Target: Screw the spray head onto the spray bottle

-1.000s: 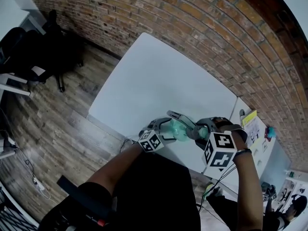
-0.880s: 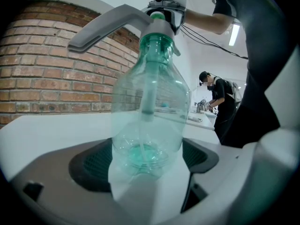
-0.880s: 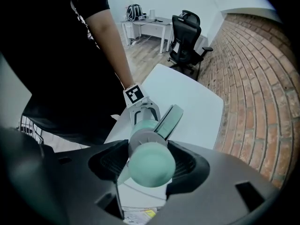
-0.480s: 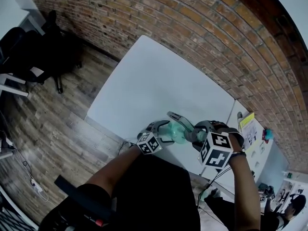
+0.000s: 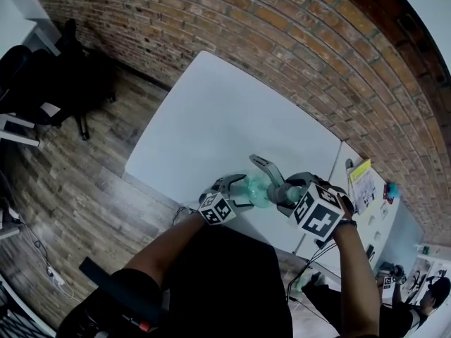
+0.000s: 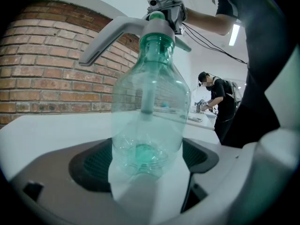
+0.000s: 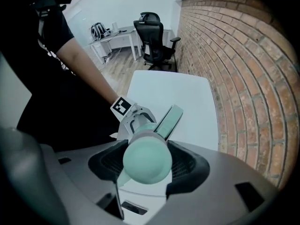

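Note:
A clear green spray bottle (image 5: 258, 190) (image 6: 149, 111) is held level above the near edge of the white table (image 5: 225, 125). My left gripper (image 5: 239, 194) (image 6: 147, 170) is shut on the bottle's base end. The pale green spray head (image 5: 276, 182) (image 6: 154, 27) (image 7: 146, 161) sits on the bottle's neck, its trigger lever (image 5: 263, 165) (image 7: 169, 118) sticking out. My right gripper (image 5: 290, 193) (image 7: 146, 165) is shut on the spray head, facing the left gripper along the bottle's length.
A brick wall (image 5: 331, 62) runs behind the table. A black office chair (image 5: 67, 69) (image 7: 157, 43) stands on the wood floor at left. A second white table (image 5: 373, 210) with papers lies to the right; another person (image 6: 216, 102) stands farther back.
My right gripper has rolled on the spray head: its marker cube faces differently and the trigger lever has swung a little up. The bottle and left gripper have barely moved.

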A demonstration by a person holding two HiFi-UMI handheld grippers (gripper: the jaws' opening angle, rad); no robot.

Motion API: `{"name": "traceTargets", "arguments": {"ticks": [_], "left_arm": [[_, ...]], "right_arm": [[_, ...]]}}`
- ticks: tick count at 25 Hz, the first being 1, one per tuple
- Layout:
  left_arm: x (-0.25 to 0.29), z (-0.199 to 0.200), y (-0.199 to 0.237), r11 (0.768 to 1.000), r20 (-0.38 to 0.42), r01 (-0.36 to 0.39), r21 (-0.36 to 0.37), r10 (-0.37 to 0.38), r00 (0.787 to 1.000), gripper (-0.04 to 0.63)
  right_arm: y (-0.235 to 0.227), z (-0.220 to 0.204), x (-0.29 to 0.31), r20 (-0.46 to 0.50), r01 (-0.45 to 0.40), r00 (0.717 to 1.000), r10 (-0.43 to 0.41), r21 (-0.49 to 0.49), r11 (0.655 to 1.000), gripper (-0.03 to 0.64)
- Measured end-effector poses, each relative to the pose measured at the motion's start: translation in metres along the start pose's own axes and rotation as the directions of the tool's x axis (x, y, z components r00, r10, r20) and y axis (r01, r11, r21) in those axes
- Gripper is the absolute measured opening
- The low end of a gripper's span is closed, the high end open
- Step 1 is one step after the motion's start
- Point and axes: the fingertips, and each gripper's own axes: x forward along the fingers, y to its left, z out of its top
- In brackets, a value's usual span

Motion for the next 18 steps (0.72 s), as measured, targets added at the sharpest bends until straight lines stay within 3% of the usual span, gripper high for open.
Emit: {"name": "traceTargets", "arguments": {"ticks": [10, 18], "left_arm": [[-0.0006, -0.0002, -0.0010, 1.000, 0.000, -0.002, -0.005, 0.002, 1.000, 0.462], [0.0000, -0.0002, -0.0009, 1.000, -0.001, -0.008, -0.009, 0.008, 1.000, 0.462]], "right_arm": [[-0.0021, -0.0006, -0.0010, 0.049, 0.012, 0.999, -0.024, 0.235, 0.972, 0.262], [-0.0057, -0.0029, -0.0011, 0.048, 0.029, 0.998, -0.046, 0.315, 0.949, 0.262]]}}
